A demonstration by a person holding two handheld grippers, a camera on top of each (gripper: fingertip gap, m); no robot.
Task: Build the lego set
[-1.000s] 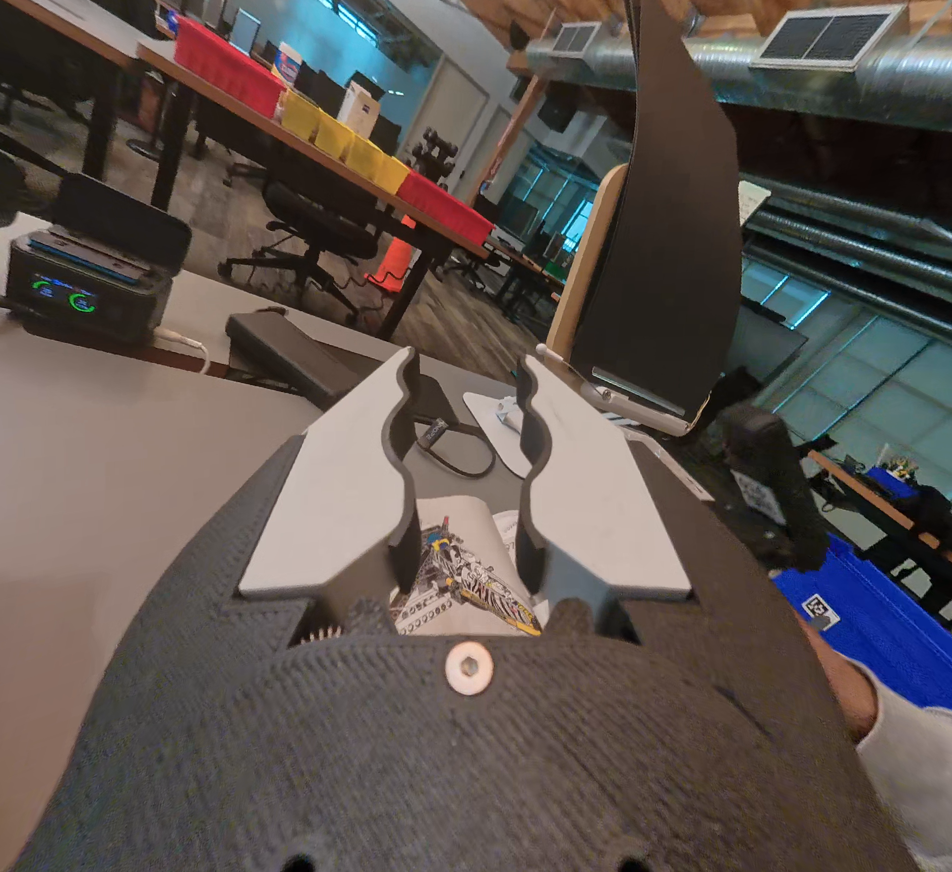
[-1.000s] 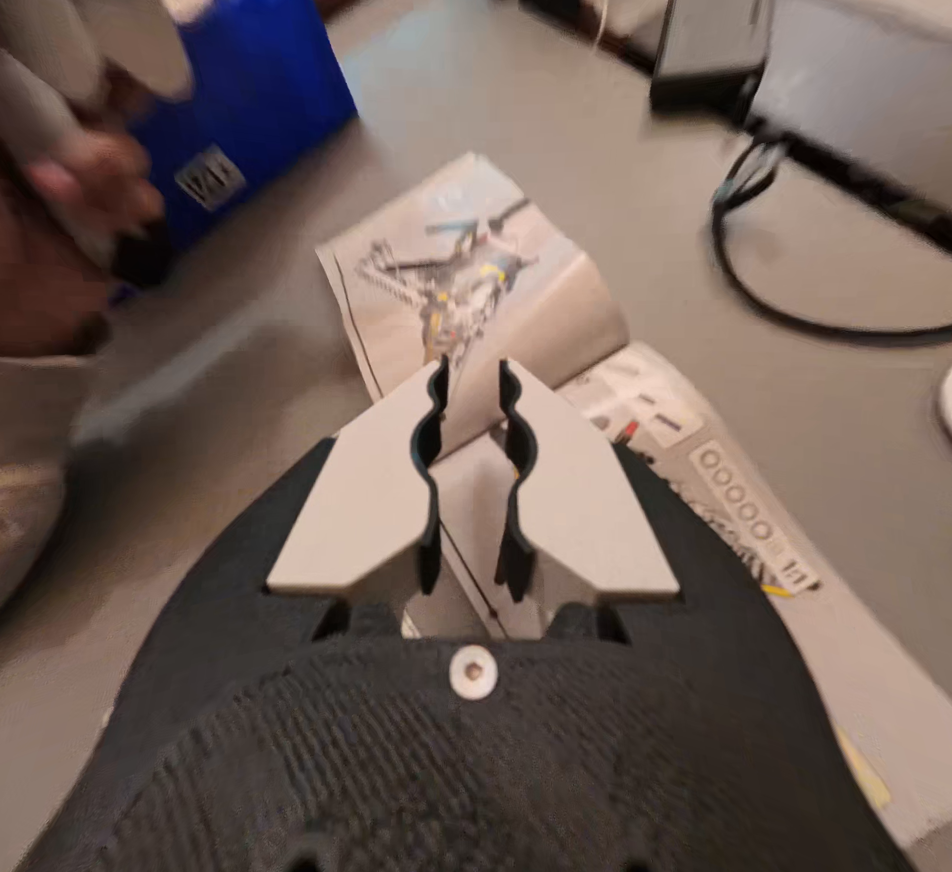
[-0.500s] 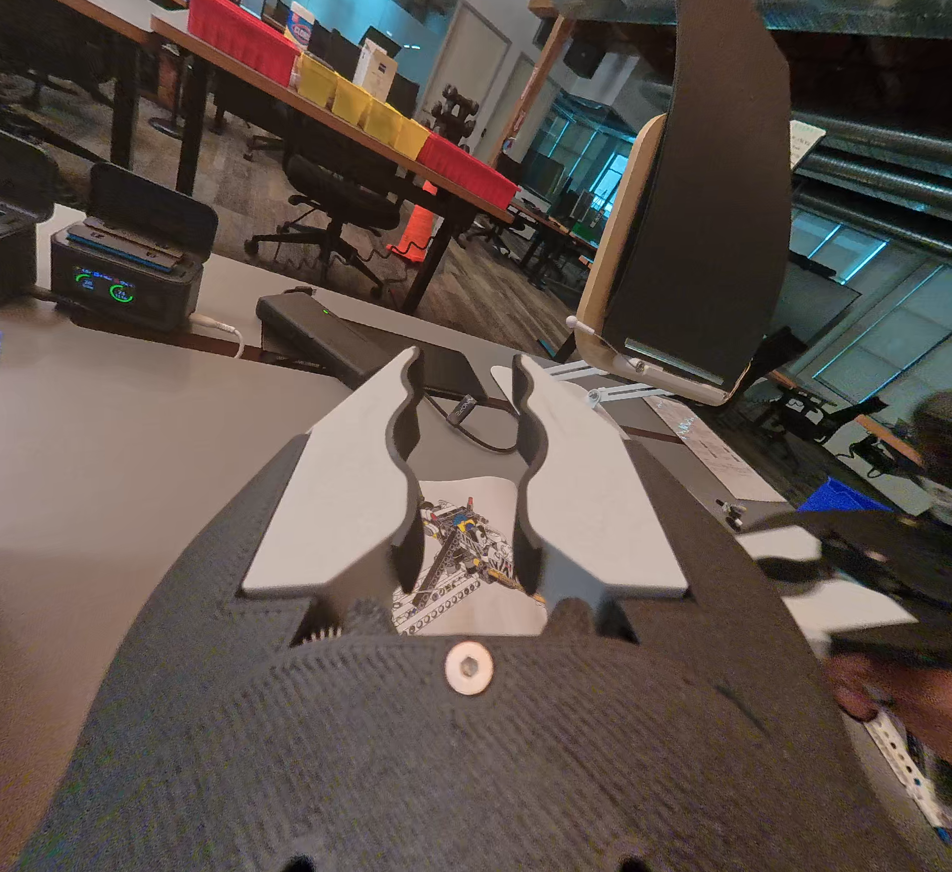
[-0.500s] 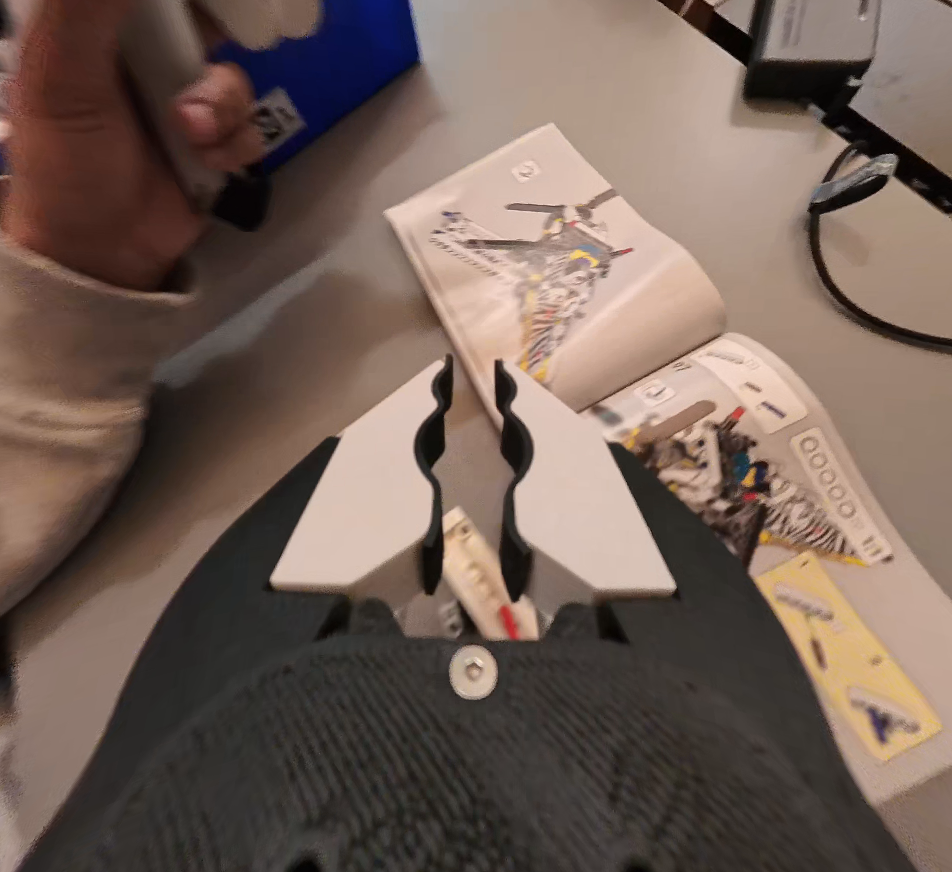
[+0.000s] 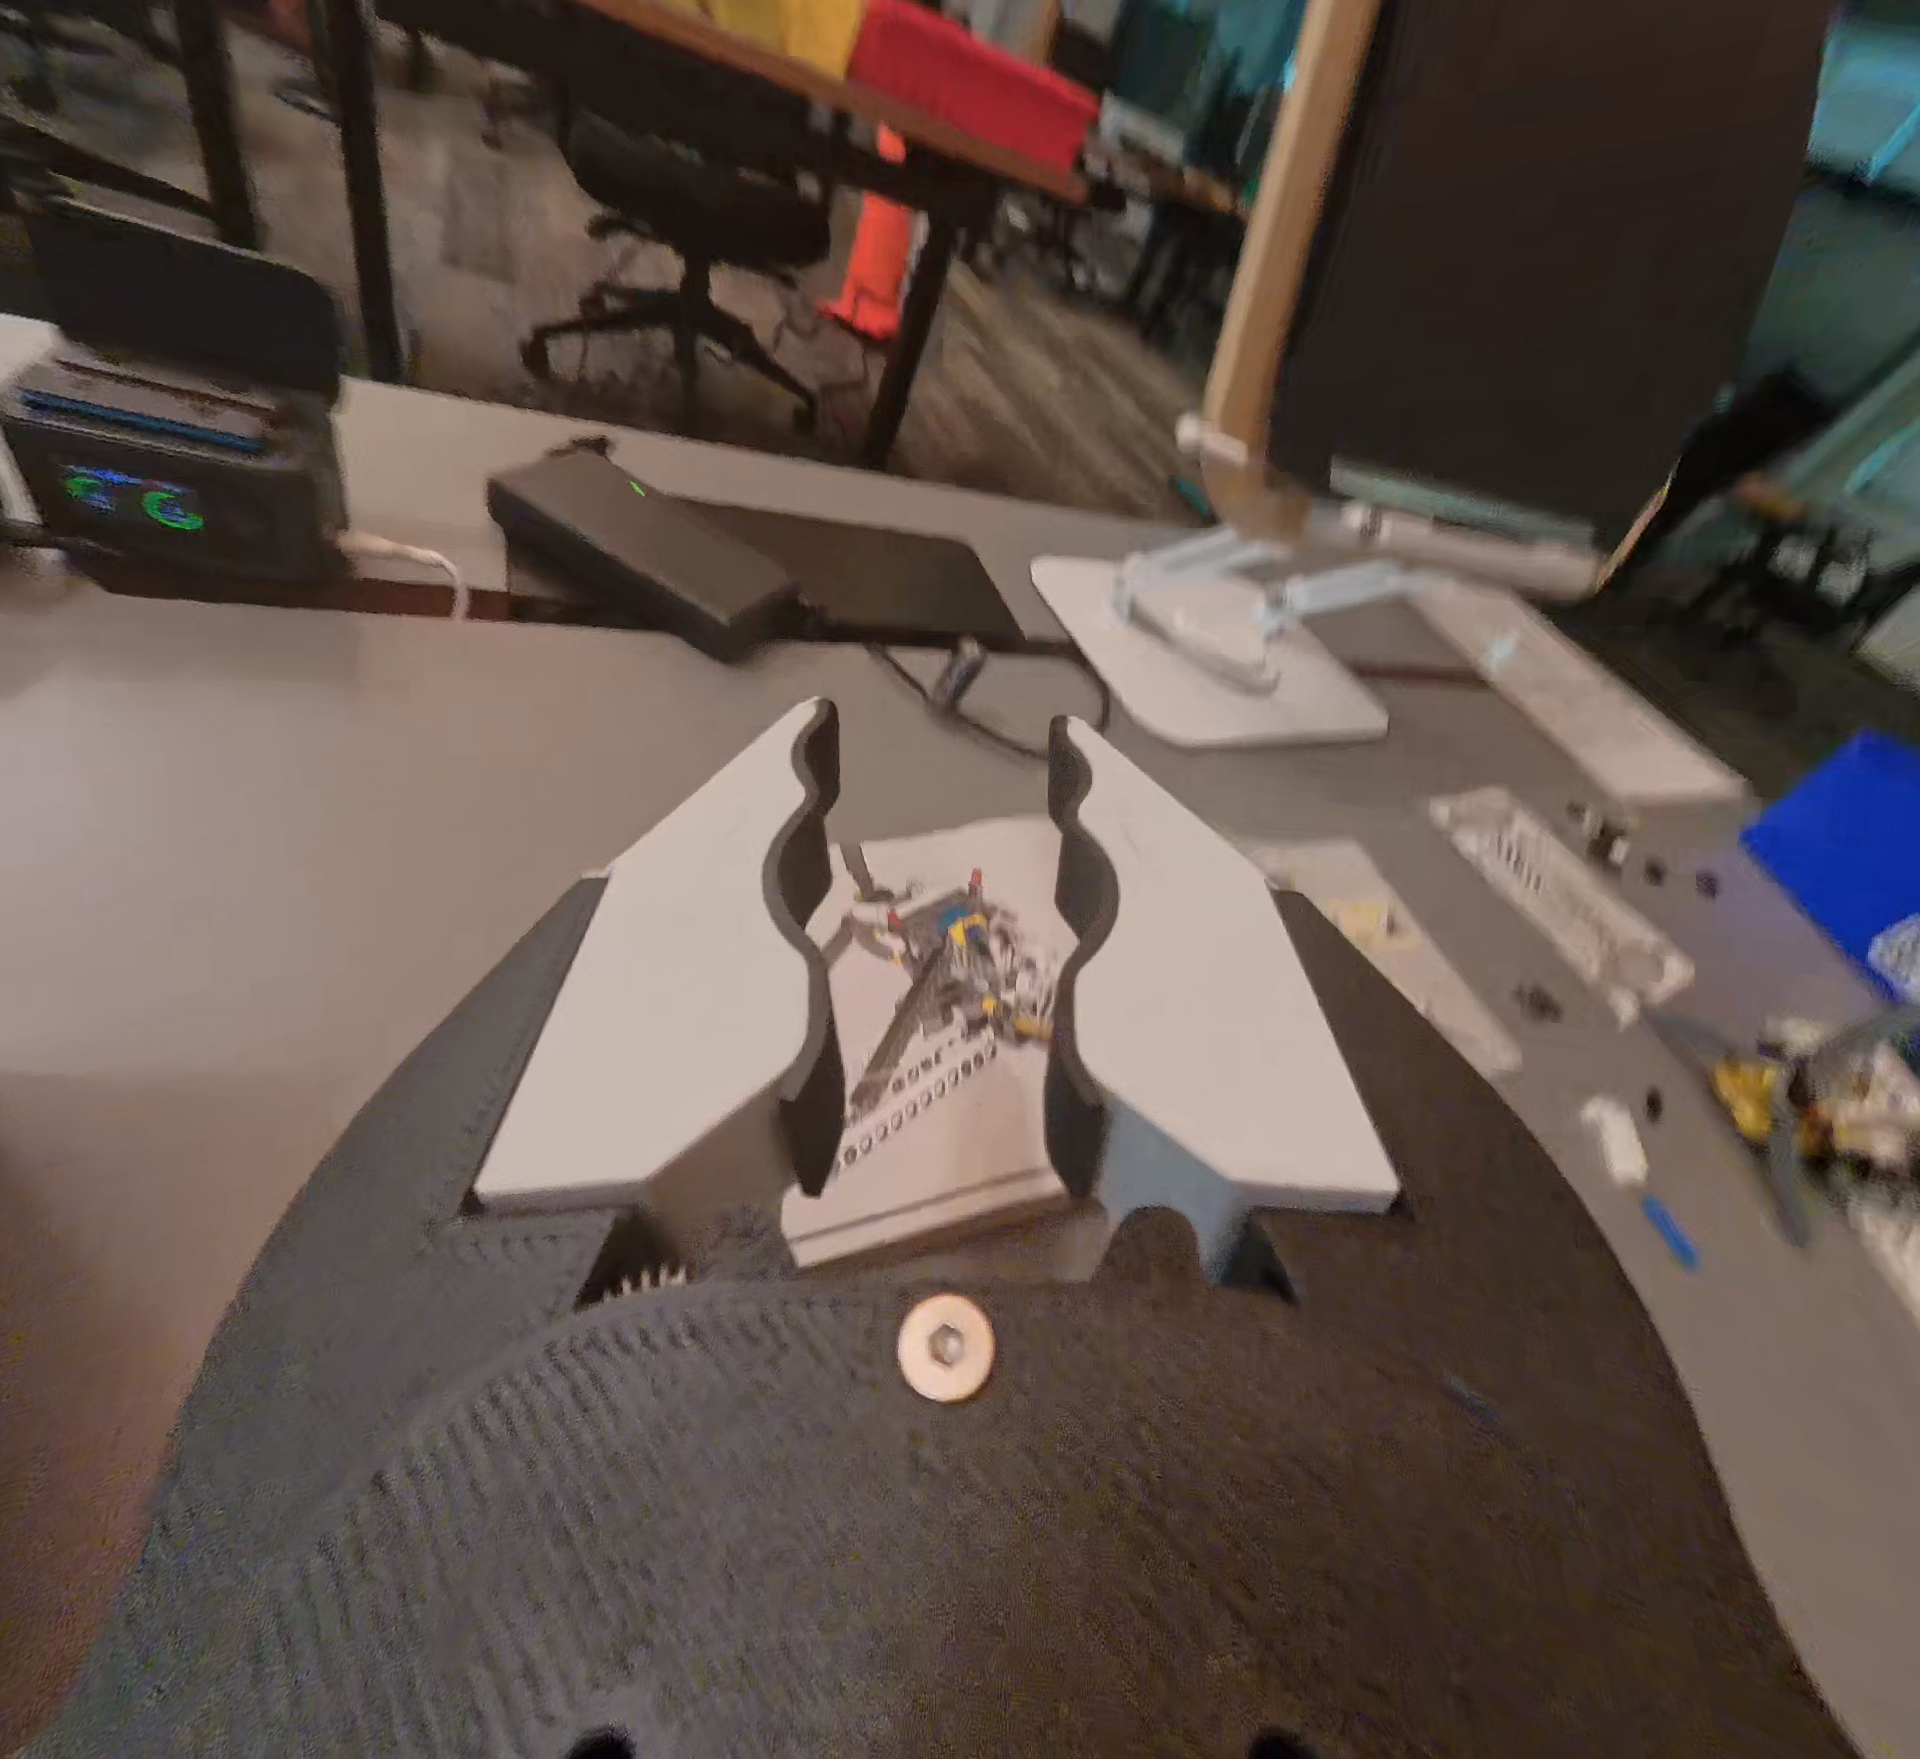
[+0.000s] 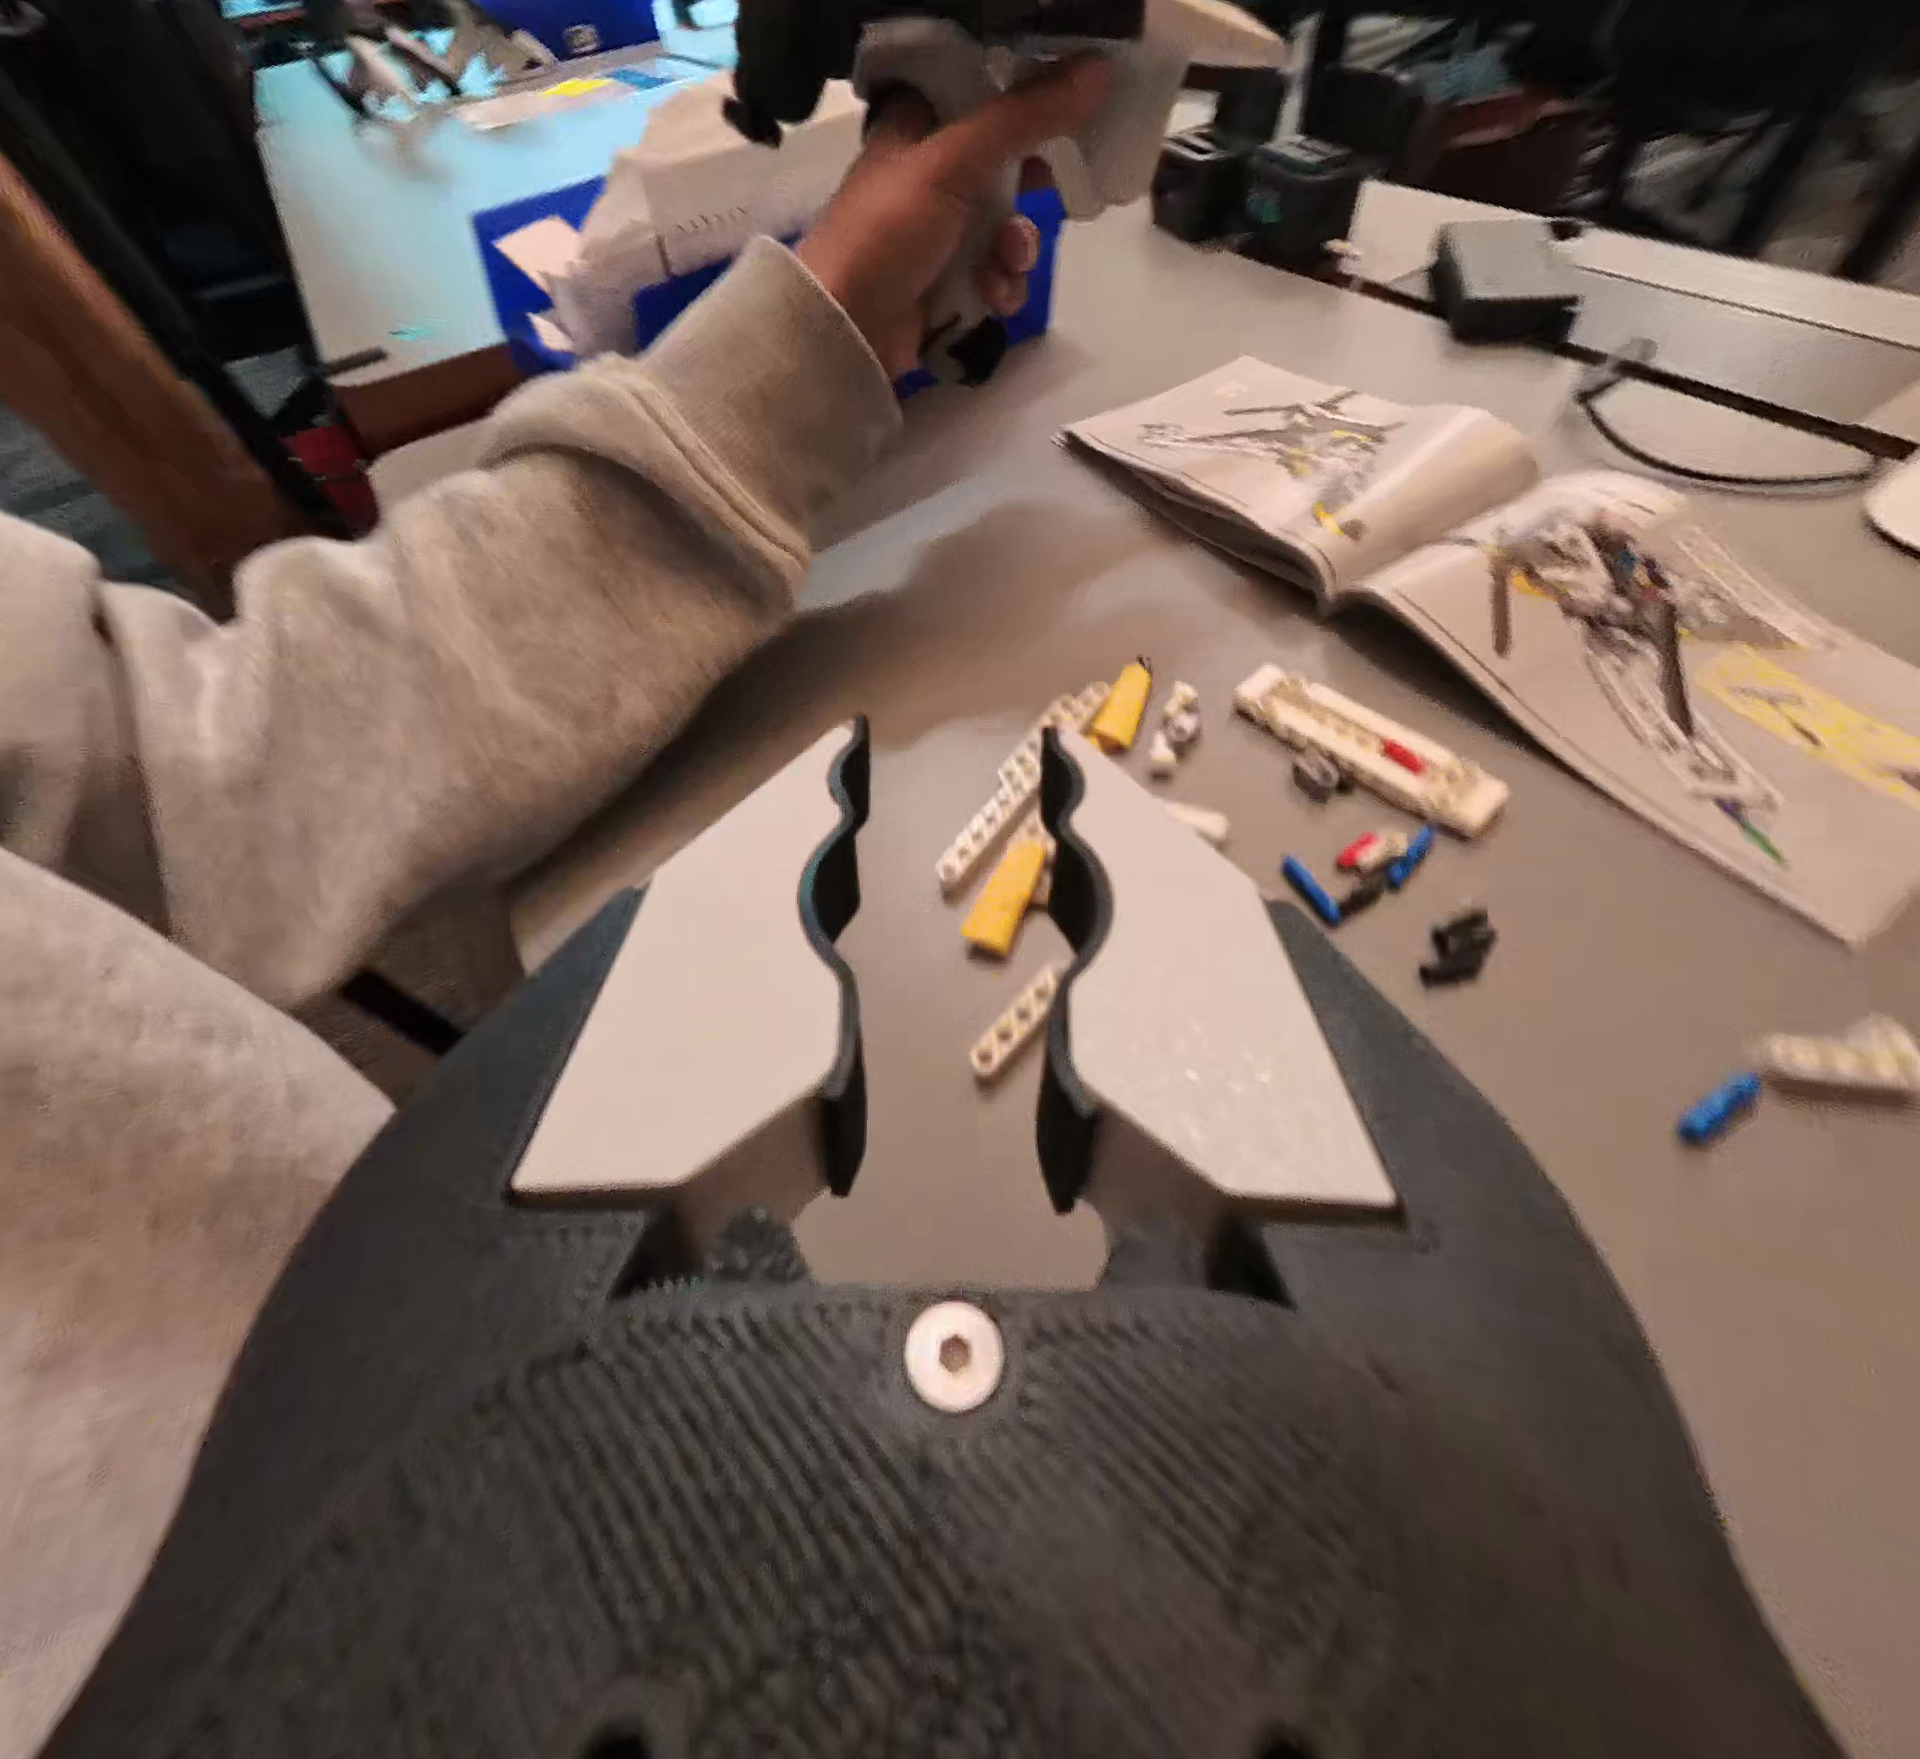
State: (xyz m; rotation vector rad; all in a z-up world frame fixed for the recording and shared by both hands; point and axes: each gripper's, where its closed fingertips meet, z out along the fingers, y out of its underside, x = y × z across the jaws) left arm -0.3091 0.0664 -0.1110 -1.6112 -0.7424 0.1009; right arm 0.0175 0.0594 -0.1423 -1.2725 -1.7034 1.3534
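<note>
Two tools, both spread and empty: our left tool [image 5: 940, 753] hangs over the open paper instruction booklet [image 5: 935, 1013], likely checking the step, while our right tool [image 6: 951, 753] hovers above loose white, yellow and blue lego pieces [image 6: 1039, 836] scattered on the grey surface [image 6: 1558, 1190], lined up for a pick.

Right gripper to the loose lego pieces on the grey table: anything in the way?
Nothing visible. The right gripper is open and empty above the grey table, with the loose white, yellow and blue lego pieces lying directly ahead of its fingers. The open instruction booklet lies beyond them, and the grey sleeve stays off to the left.
</note>
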